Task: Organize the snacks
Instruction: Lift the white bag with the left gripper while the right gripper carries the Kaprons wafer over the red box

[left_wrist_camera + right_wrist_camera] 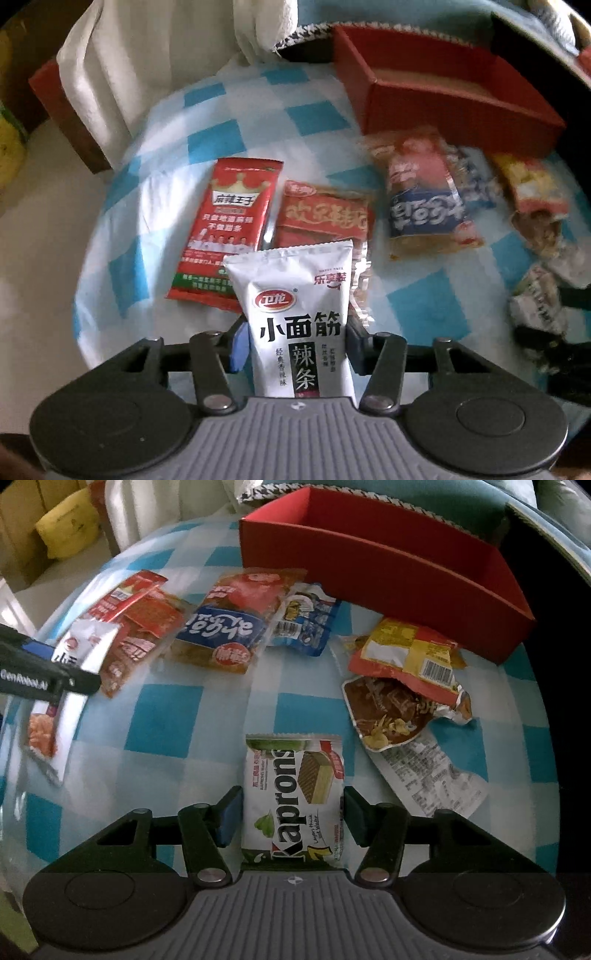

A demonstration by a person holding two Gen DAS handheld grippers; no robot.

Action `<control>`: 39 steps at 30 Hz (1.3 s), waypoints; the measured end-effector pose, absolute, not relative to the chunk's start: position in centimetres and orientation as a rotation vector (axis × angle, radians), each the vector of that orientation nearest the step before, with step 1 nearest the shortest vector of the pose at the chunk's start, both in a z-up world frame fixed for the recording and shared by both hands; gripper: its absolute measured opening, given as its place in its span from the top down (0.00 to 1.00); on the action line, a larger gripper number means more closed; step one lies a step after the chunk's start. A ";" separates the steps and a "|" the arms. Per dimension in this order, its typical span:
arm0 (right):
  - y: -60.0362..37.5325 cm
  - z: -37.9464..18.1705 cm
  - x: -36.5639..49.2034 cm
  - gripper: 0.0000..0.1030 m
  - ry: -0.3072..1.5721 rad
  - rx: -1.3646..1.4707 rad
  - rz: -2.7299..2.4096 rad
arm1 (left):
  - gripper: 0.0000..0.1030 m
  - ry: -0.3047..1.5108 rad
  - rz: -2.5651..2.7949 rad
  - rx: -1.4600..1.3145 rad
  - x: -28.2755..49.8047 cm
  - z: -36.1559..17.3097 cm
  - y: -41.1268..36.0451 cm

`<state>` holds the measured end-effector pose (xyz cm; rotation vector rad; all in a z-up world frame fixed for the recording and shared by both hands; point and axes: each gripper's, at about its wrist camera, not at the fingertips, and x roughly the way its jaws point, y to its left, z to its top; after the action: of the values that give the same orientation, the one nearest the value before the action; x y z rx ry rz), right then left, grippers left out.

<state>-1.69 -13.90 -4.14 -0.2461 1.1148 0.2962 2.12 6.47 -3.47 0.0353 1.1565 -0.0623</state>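
Observation:
My left gripper (295, 332) is shut on a white spicy-strip packet (299, 317), which stands upright between the pads above the other snacks. In the right wrist view this packet (85, 646) and the left gripper (48, 675) show at the left edge. My right gripper (291, 808) is shut on a white and green Kaprons wafer packet (295, 797), low over the checked cloth. An empty red box (369, 572) stands open at the back, beyond both grippers; it appears in the left wrist view as the red box (461, 110) at upper right.
On the blue and white checked cloth (184, 709) lie a red crown packet (229, 229), a red-orange packet (325, 218), a blue and red packet (229, 627), a blue cookie packet (306, 620), a yellow-red packet (406, 653) and a brown one (388, 712). A white towel (110, 74) hangs at the far left.

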 end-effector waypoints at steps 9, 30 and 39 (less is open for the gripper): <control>-13.6 -4.6 -1.4 0.38 1.127 -0.239 0.286 | 0.28 1.203 -0.038 0.062 1.5 -3.9 6.0; -13.7 -2.9 -1.9 0.38 1.060 -0.231 0.313 | 0.66 1.182 -0.022 -0.056 0.1 -3.2 4.8; -14.1 0.5 -1.5 0.38 0.984 -0.137 0.309 | 0.66 1.059 -0.121 -0.098 1.2 0.5 3.2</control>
<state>-1.51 -14.07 0.45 -0.1367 0.9843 0.3092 1.18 3.21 0.49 -0.0982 1.0589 -0.1207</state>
